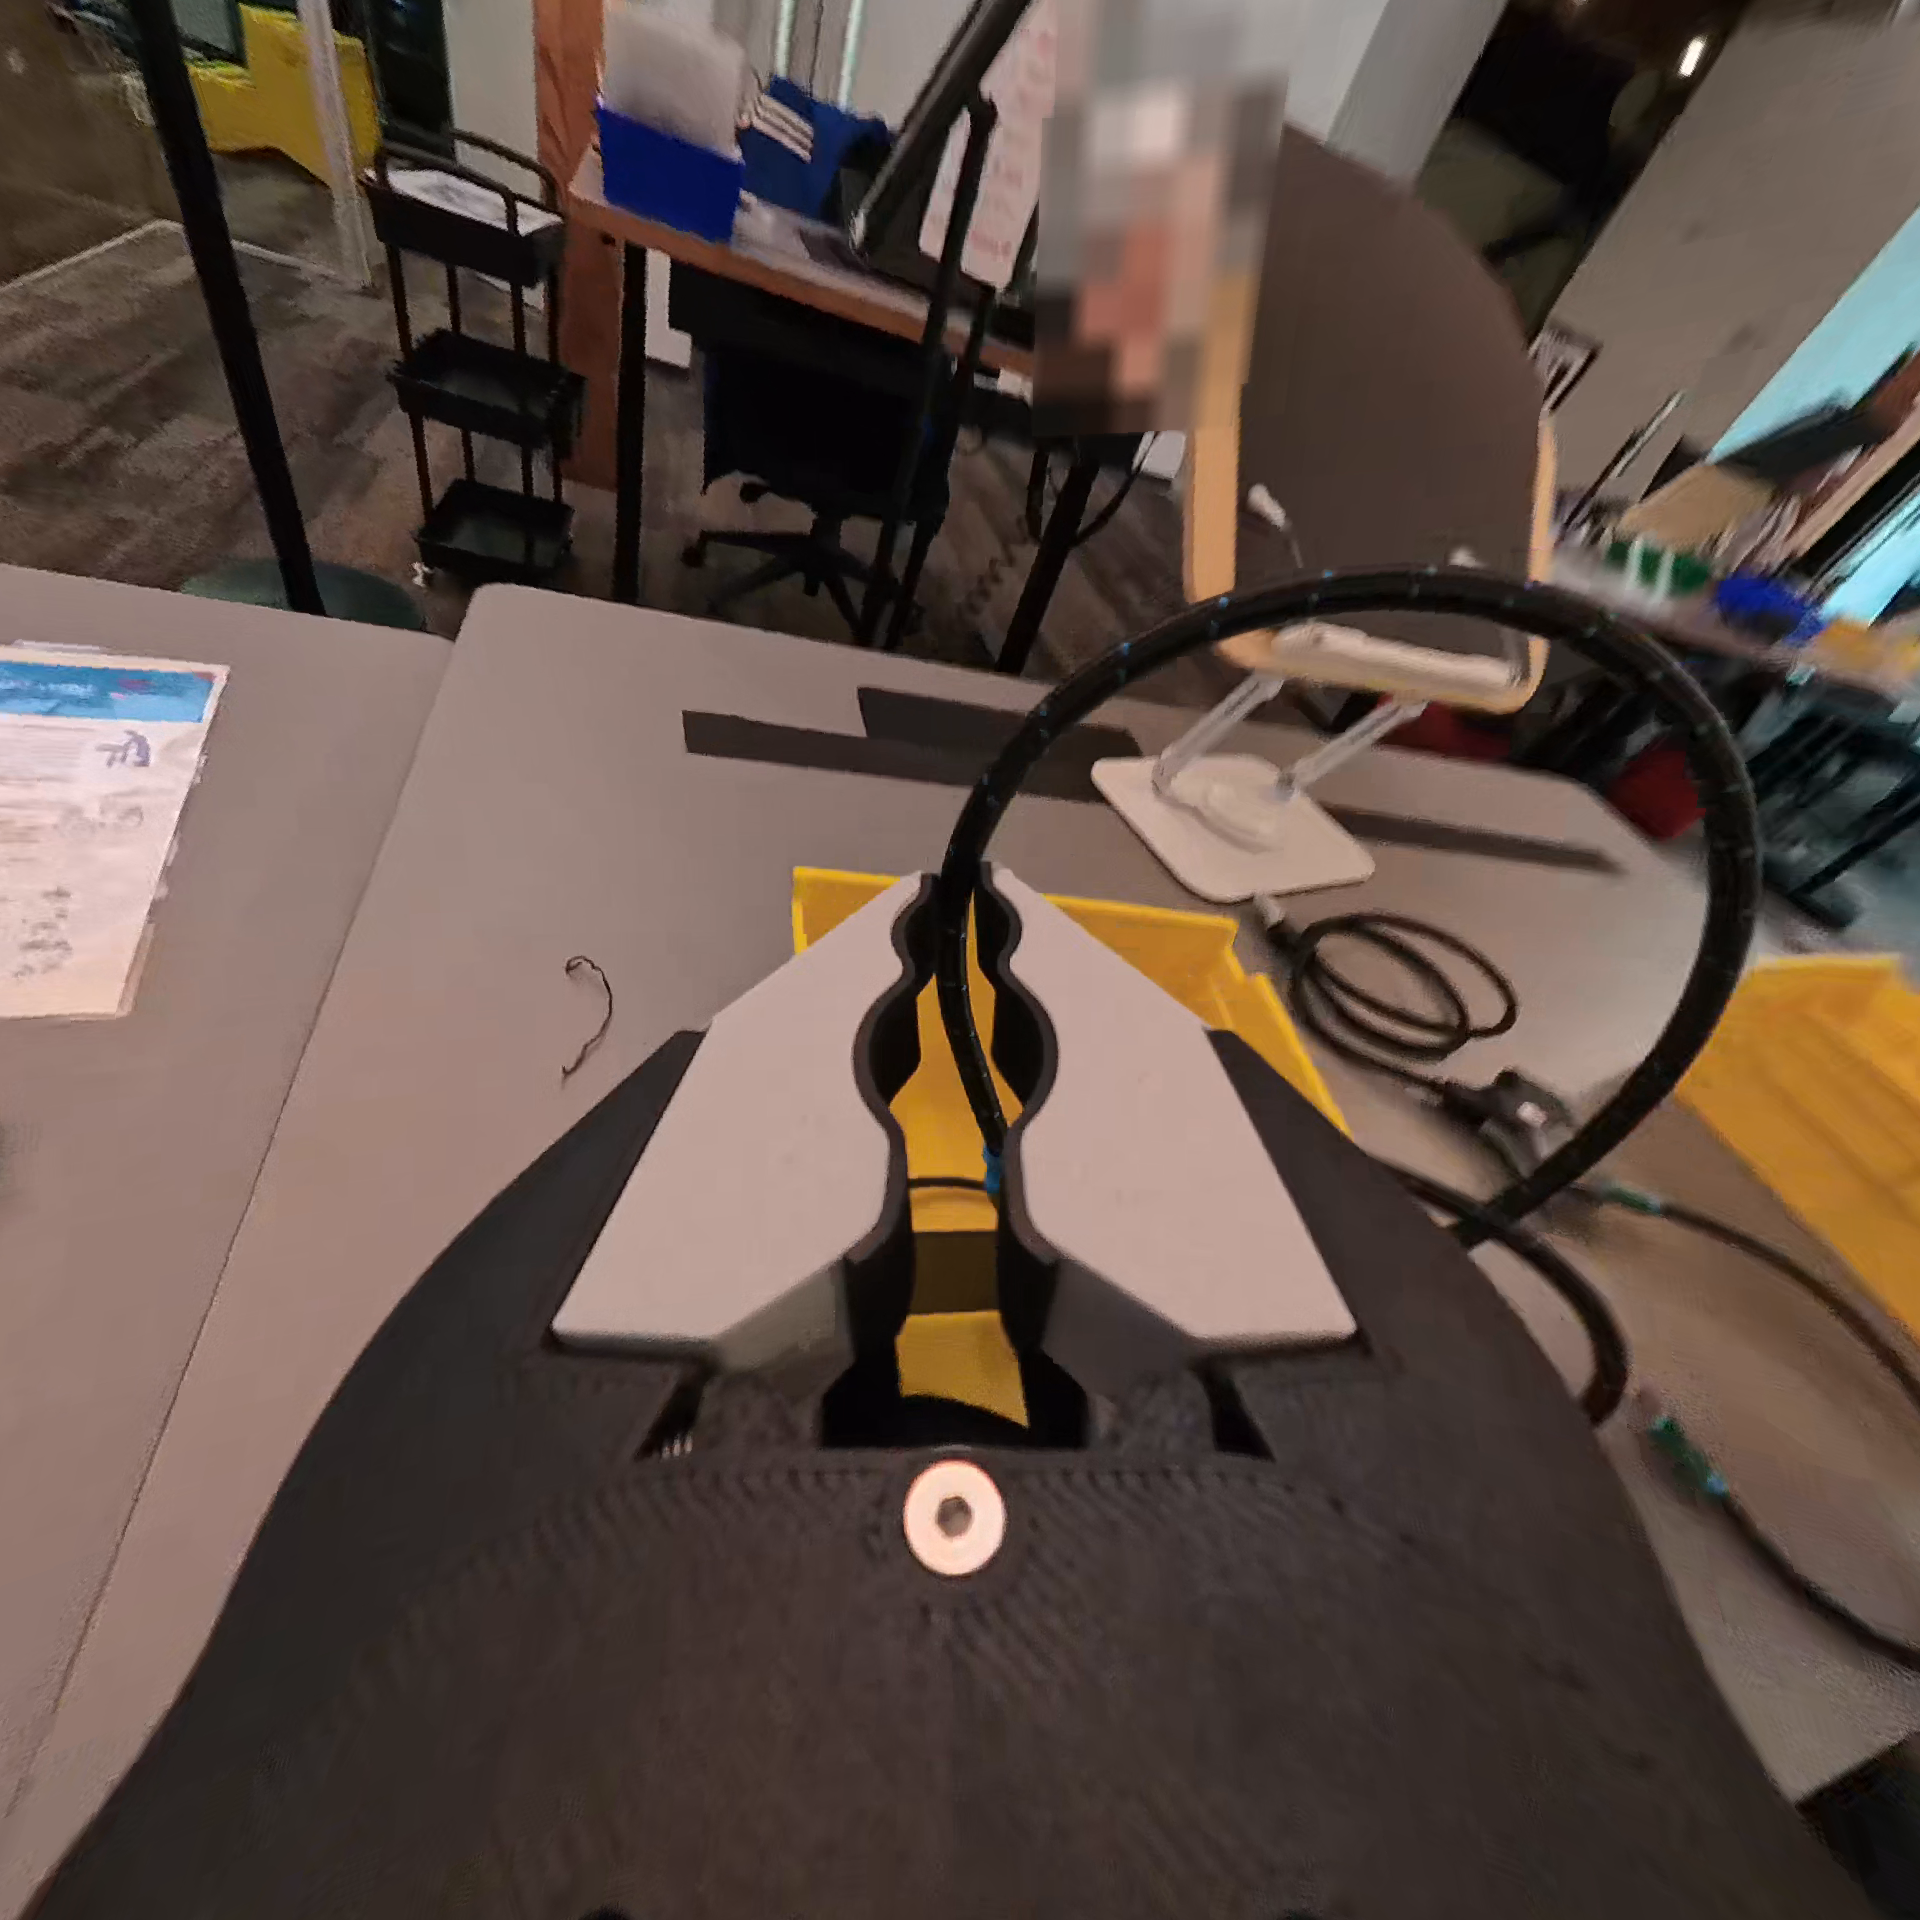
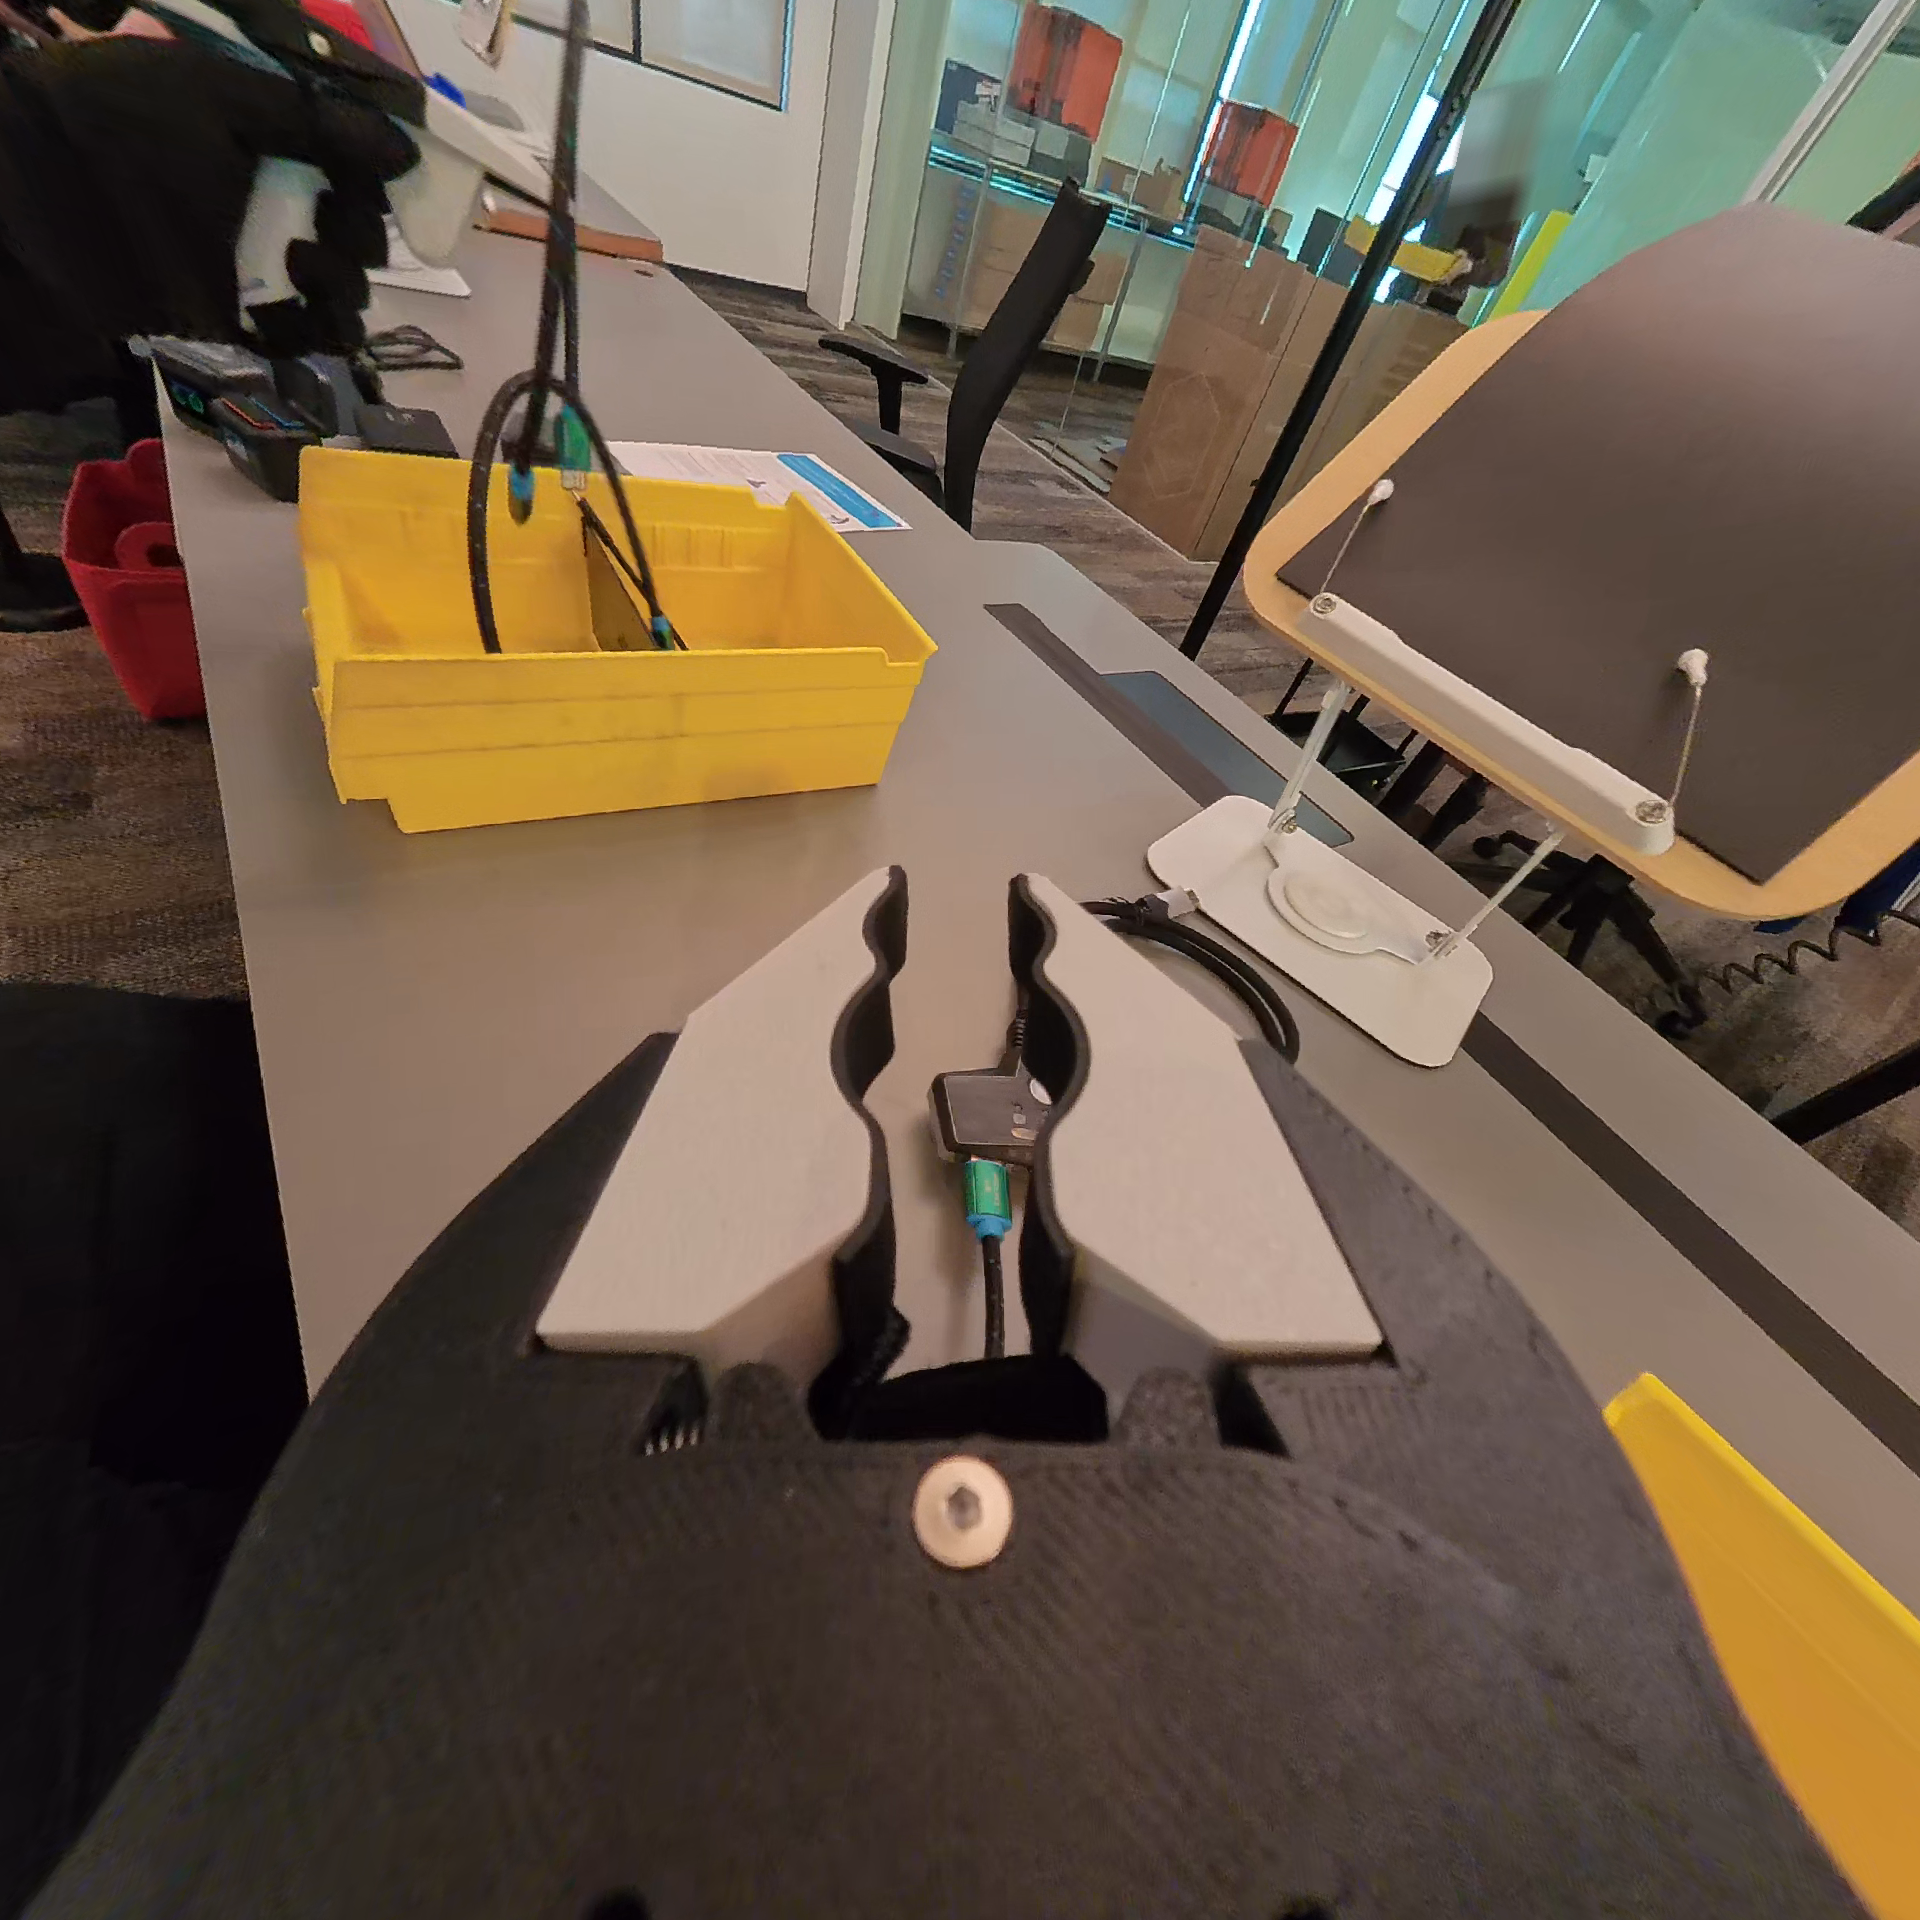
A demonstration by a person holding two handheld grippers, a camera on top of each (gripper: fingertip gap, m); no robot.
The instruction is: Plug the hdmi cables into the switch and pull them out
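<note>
My left gripper (image 1: 956, 894) is shut on a black braided HDMI cable (image 1: 1455, 597) over a yellow bin (image 1: 1143, 935). The cable arcs up and down to the right. In the right wrist view this cable (image 2: 556, 260) hangs in a loop above the bin (image 2: 623, 717), with green (image 2: 569, 447) and blue (image 2: 520, 499) plug ends dangling. My right gripper (image 2: 956, 883) is open and empty, just above the table. Between its fingers lies the small black switch (image 2: 987, 1117) with a green-blue HDMI plug (image 2: 985, 1195) in it. Its cable (image 2: 992, 1288) runs back under the gripper.
A white stand (image 2: 1340, 935) holding a tilted board stands right of the switch, with a coiled black cable (image 1: 1392, 987) by it. A second yellow bin (image 2: 1766, 1610) is near right. A paper sheet (image 1: 83, 831), a red bag (image 2: 135, 582) and small devices (image 2: 260, 416) lie left. Some 50 cm of space lies between my two pairs of fingers.
</note>
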